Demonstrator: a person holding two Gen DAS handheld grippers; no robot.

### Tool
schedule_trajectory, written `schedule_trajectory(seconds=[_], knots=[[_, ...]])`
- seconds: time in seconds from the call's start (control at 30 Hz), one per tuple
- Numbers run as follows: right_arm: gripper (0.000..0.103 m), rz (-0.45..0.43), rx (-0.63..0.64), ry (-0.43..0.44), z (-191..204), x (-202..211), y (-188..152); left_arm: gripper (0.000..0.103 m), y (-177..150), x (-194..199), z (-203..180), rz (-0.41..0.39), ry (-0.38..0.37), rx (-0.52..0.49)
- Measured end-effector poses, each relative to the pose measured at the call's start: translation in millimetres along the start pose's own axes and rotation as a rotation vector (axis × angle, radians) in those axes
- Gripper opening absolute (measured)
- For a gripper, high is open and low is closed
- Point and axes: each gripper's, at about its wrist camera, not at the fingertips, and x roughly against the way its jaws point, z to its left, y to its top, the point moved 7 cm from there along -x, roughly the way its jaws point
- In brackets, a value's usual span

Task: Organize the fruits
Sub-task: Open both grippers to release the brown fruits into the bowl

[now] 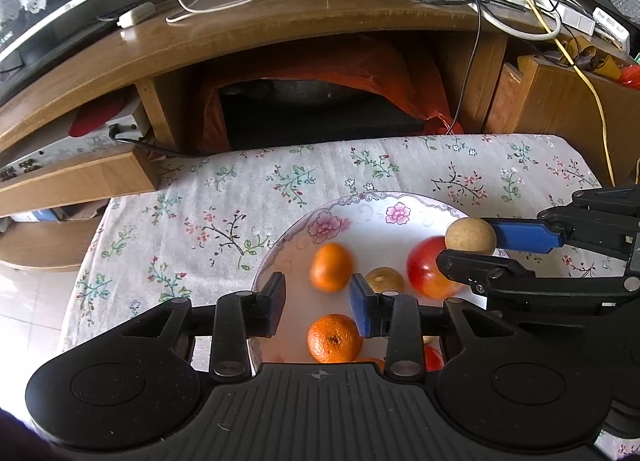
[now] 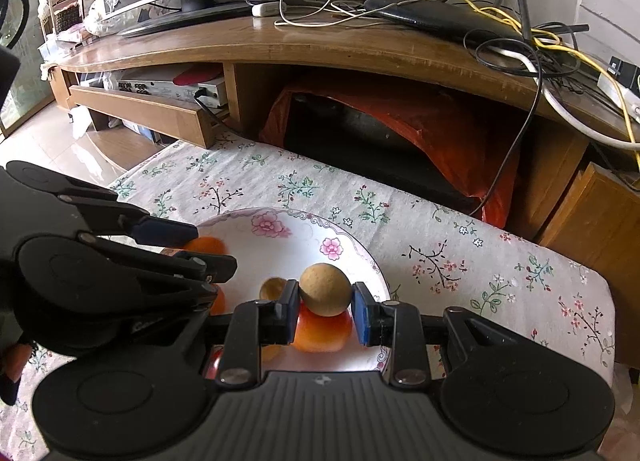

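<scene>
A white floral plate [image 1: 372, 217] [image 2: 248, 237] on the flowered tablecloth holds two oranges [image 1: 331, 267] [image 1: 334, 338], a red apple [image 1: 426, 271] and a small tan longan [image 1: 385, 279]. My right gripper [image 2: 326, 311] is shut on another tan longan [image 2: 325, 290] and holds it above the apple [image 2: 322, 335]; it also shows in the left wrist view [image 1: 471, 239]. My left gripper [image 1: 318, 303] is open and empty, just above the plate, over the oranges. It shows in the right wrist view [image 2: 200, 249] at the left.
A wooden TV stand [image 1: 280, 21] with cables, a router and a monitor rises right behind the table. An orange plastic bag [image 2: 440, 133] sits in its lower shelf. The tablecloth [image 1: 208, 205] stretches left and behind the plate; the floor lies to the left.
</scene>
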Motion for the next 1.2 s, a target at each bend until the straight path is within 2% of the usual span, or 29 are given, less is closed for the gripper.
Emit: schedule_trajectory(seconds=[0.83, 1.2], knots=[[0.032, -0.041, 0.021, -0.018, 3, 16, 1, 0.051, 3, 10, -1, -0.030, 0.001, -0.007], [0.035, -0.055, 0.041, -0.064, 4, 25, 1, 0.055, -3, 23, -4, -0.046, -0.008, -0.025]])
